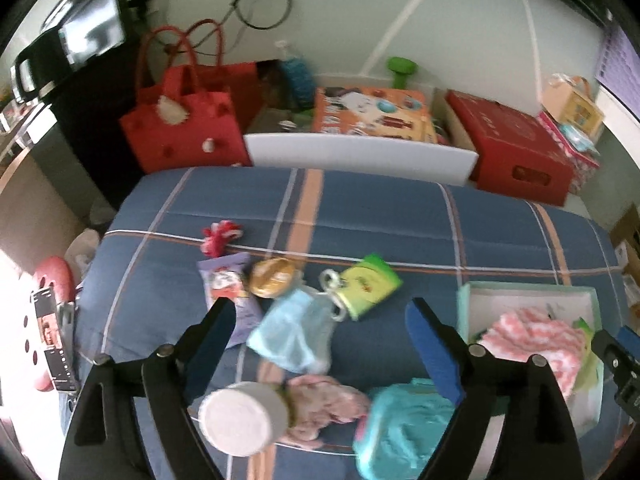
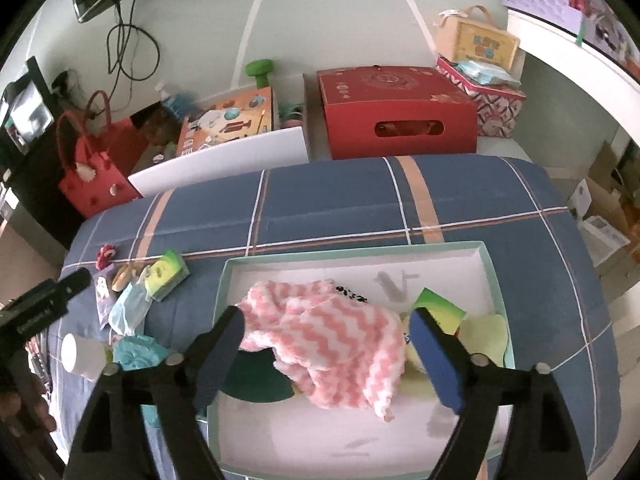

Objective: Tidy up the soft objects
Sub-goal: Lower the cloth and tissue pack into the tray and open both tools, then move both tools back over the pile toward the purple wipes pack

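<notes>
On the blue plaid bedspread [image 1: 400, 216], the loose items lie in a cluster at left: a small red knitted toy [image 1: 218, 236], a purple foil snack packet [image 1: 230, 292], a pale blue gauze pouch [image 1: 290, 332], a green-and-yellow sponge block [image 1: 370, 286], a white-capped cylindrical bottle [image 1: 236, 418], a pink crumpled cloth [image 1: 324, 404] and a turquoise ruffled fabric piece [image 1: 404, 424]. The left tool [image 1: 320, 340] hovers above them with its jaws wide apart and nothing held. The pouch's long axis appears to run from near-left to far-right, its drawstring end pointing toward the sponge block; the turquoise piece is bunched, with no clear axis. Likely hazards: closing on the pouch could also snag the metal ring beside it, and the hard bottle, touching the pink cloth, might roll or be dragged along if that cloth is lifted. At right, the shallow mint-rimmed white cardboard box [image 2: 360, 250] already holds a pink-and-white zigzag fleece towel [image 2: 336, 344], its long axis roughly left to right. The right tool [image 2: 328, 336] is open above the towel, gripping nothing; a descent here could catch the towel and pull it back out.
</notes>
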The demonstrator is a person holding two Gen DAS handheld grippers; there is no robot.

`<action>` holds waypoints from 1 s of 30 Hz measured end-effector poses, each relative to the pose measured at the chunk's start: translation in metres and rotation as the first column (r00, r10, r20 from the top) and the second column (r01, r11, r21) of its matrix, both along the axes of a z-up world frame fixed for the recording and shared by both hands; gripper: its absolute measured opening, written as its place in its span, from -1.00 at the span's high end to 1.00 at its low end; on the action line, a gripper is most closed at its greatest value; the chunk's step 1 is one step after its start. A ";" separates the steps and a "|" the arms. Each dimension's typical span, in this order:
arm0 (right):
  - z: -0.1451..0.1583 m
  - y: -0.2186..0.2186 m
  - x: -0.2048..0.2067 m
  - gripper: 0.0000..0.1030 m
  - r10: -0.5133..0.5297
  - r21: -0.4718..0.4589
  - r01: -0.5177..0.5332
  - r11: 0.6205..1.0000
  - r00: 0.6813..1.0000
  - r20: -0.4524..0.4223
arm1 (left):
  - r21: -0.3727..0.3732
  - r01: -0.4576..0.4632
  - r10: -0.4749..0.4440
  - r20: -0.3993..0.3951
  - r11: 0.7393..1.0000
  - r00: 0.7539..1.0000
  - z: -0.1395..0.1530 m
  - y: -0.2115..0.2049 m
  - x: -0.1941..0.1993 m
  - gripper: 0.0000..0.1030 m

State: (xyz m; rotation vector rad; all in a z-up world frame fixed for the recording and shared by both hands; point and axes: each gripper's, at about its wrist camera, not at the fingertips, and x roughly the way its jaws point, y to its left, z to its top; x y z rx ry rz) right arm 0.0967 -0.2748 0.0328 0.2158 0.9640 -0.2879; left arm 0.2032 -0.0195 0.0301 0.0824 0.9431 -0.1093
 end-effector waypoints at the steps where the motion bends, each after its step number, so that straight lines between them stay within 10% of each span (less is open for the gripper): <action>1: 0.000 0.001 0.000 -0.75 0.004 0.000 -0.004 1.000 1.000 0.000 | -0.001 -0.021 0.021 0.007 1.000 1.000 0.001 0.005 0.000 -0.71; 30: -0.009 0.047 0.020 -1.00 0.103 0.015 -0.104 0.995 0.995 0.007 | -0.008 -0.242 0.242 0.032 0.970 0.970 -0.002 0.094 0.003 -0.78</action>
